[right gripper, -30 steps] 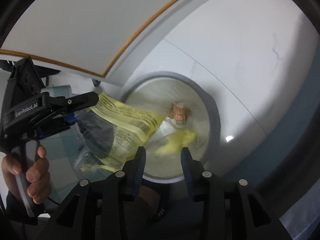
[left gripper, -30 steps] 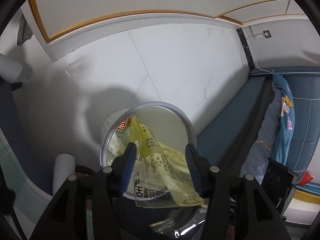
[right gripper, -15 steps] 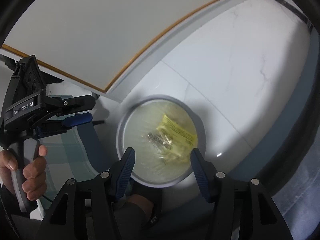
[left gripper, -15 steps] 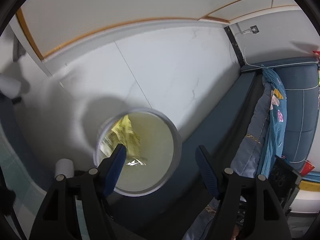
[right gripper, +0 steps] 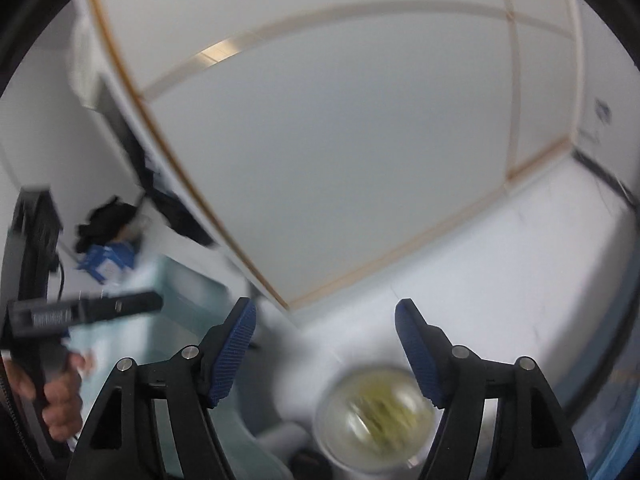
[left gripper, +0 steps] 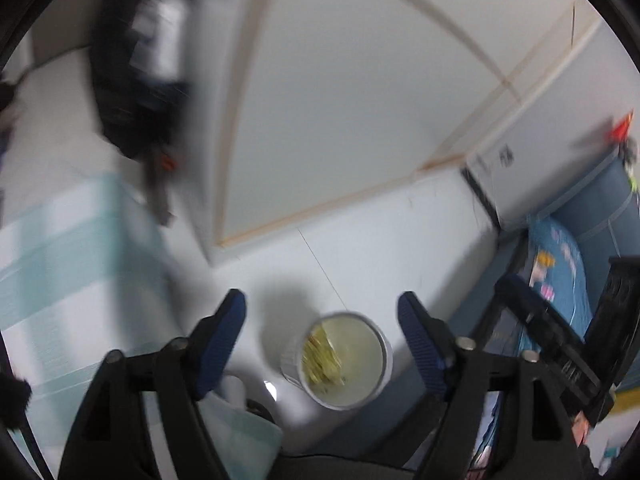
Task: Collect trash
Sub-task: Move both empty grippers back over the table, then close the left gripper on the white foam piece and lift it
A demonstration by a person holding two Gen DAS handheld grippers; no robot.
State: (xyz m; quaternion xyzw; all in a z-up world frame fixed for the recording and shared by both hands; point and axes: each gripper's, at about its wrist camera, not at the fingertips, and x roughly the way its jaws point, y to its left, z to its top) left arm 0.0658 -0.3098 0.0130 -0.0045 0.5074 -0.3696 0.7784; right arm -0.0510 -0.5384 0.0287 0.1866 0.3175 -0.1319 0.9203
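Yellow crinkled wrapper [left gripper: 320,354], round white bin [left gripper: 384,364], ribbed blue fingers [left gripper: 420,348]

Hovering above the white floor [right gripper: 500,280] with right gripper [right gripper: 326,354] spread wide and empty; showing a blurred bin [right gripper: 360,452] holding yellow wrappers [right gripper: 380,412] below, left gripper [right gripper: 86,312] far left.
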